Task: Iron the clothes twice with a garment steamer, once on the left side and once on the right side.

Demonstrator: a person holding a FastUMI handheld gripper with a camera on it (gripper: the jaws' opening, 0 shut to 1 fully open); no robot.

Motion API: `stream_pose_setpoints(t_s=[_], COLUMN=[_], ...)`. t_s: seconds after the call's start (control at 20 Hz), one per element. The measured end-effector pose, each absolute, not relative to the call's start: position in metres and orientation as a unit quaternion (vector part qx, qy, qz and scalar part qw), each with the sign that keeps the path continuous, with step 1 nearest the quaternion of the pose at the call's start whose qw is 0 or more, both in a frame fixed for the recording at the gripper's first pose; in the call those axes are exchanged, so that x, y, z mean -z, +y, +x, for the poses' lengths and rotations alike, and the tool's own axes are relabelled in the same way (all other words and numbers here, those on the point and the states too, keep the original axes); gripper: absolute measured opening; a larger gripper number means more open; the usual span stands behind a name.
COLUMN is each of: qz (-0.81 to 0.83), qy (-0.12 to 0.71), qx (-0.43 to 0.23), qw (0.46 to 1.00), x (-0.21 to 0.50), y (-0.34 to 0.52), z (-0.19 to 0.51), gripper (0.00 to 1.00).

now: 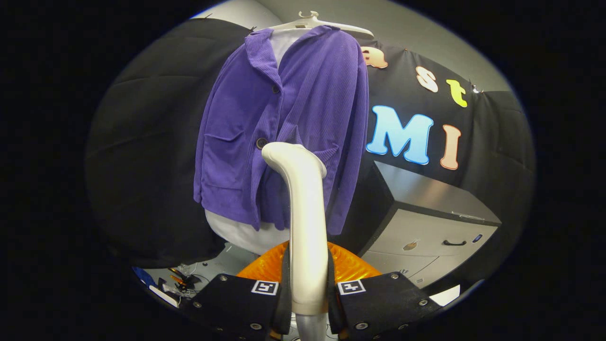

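Steamer: the garment steamer [307, 222] stands upright between the fingers, its pale handle rising from them and bending at the top into the head, which points at the clothes
Steamer head: it sits in front of the lower middle of the jacket, just beside the lower dark button and level with the pockets; whether it touches the cloth cannot be told
Gripper: the gripper [307, 293] is closed on the steamer handle, one finger pressing each side of it low down, with a square marker on top of each finger
Orange part: a ribbed orange body [350, 267] shows just beyond the fingers, behind the foot of the handle
Jacket: a purple corduroy jacket [303, 104] hangs beyond the fingers, front facing, collar open, two dark buttons down the middle and a patch pocket on each side
Under layer: a white garment [241, 234] shows inside the collar and below the jacket hem
Hanger: a white hanger [315, 23] carries both at the top, its hook against the pale wall
Backdrop: black cloth [156, 151] hangs behind the jacket and spreads to both sides
Cabinet: a grey cabinet [426, 232] with a dark top edge and a drawer with a dark handle stands to the right of the jacket, well apart from the steamer
Floor: small tools and cables [177, 282] lie on the floor below the hem, left of the fingers
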State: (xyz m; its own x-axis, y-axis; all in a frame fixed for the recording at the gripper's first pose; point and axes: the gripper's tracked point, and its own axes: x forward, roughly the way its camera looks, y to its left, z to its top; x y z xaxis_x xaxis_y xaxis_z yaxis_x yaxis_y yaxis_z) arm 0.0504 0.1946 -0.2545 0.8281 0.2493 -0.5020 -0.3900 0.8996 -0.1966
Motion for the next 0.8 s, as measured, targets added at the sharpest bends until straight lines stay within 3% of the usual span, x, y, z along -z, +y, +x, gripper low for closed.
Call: stream_pose_setpoints(t_s=[0.5,0.8], qz=[-0.165,-0.166], qy=[0.351,0.360], qx=[-0.198,-0.234], qw=[0.900,0.888], x=[0.321,0.298], y=[0.176,0.193], z=[0.001,-0.027], gripper=[0.31,0.31])
